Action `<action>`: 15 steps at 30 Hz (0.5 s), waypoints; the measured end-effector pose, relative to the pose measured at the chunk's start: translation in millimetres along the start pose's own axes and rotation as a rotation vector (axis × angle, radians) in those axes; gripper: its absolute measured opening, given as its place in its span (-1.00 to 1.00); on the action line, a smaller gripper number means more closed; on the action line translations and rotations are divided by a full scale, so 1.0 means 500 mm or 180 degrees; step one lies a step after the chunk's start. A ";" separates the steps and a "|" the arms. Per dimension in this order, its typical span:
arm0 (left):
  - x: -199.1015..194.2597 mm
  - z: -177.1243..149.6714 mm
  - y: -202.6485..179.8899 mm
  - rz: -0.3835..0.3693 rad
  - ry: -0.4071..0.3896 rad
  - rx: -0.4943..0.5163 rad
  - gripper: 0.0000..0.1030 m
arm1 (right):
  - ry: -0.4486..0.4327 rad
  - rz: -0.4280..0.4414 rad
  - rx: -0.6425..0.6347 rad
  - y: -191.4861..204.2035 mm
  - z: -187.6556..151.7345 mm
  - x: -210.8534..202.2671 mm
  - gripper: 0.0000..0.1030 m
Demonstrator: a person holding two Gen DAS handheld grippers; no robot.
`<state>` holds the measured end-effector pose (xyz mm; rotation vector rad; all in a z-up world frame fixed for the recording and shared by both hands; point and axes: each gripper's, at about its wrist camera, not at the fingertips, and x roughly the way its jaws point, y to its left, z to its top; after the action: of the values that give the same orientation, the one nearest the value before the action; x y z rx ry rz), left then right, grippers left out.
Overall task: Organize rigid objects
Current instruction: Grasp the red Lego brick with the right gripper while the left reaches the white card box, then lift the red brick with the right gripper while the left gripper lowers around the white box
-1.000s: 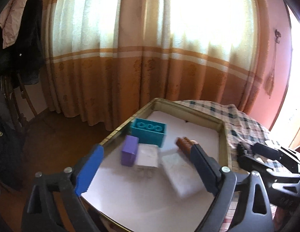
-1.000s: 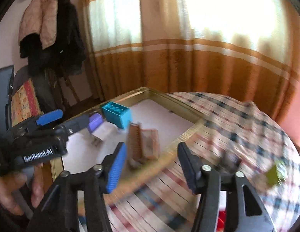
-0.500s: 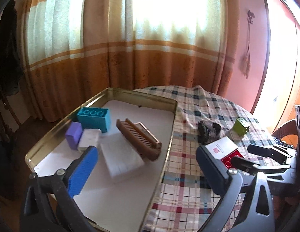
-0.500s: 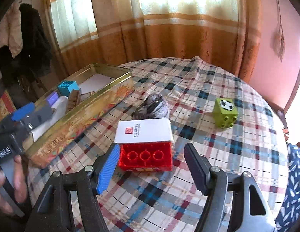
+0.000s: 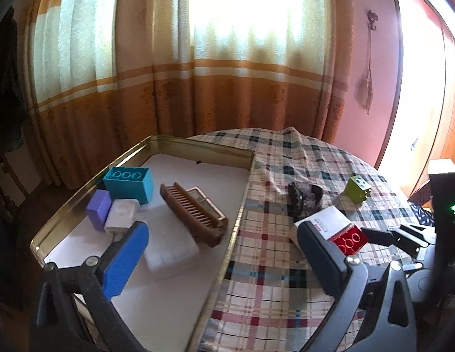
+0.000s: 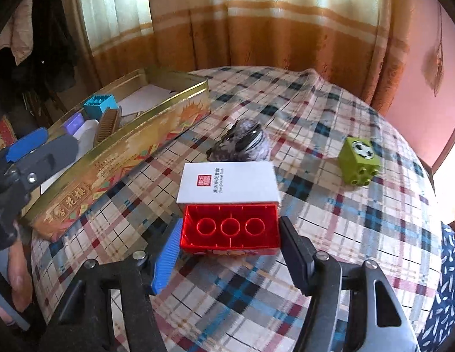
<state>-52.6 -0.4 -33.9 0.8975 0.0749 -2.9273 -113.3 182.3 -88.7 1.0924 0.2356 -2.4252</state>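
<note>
The right hand-held gripper (image 6: 230, 252) is lining up on the red building block (image 6: 230, 230), its jaws spread to either side of the block's short ends and not yet closing on it. The block is lying on its side on the plaid-clothed surface (image 6: 330, 234), hollow underside facing the camera, tucked against the white card box (image 6: 227, 182), just beside the gold tin's (image 6: 116, 164) long wall. The step in hand looks like the pickup of this block for the tin, where a teal block (image 5: 129, 183), purple block (image 5: 97, 209), white charger (image 5: 121, 215) and brown comb (image 5: 193, 214) are already sitting. The left hand-held gripper (image 5: 224, 261) is hanging spread and empty over the tin's near edge. Next, the right jaws probably need to advance slightly and squeeze squarely, without nudging the card box. A green cube (image 6: 359, 162) and dark crumpled item (image 6: 242, 143) are waiting farther out.
</note>
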 end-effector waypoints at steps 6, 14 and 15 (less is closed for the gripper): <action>0.004 0.007 -0.056 -0.0066 0.0035 0.0109 0.99 | -0.0126 -0.0232 0.0245 -0.068 -0.017 -0.031 0.28; 0.070 -0.002 -0.161 -0.0135 0.0306 0.0228 0.99 | -0.0227 -0.0645 0.0687 -0.169 -0.014 -0.038 0.28; 0.081 -0.003 -0.169 -0.0148 0.0360 0.0209 0.99 | -0.0244 -0.0691 0.0727 -0.179 -0.014 -0.040 0.28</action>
<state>-92.8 81.2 -55.8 1.0852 0.0064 -2.9352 -140.3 270.1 -81.5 1.1166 0.0544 -2.7359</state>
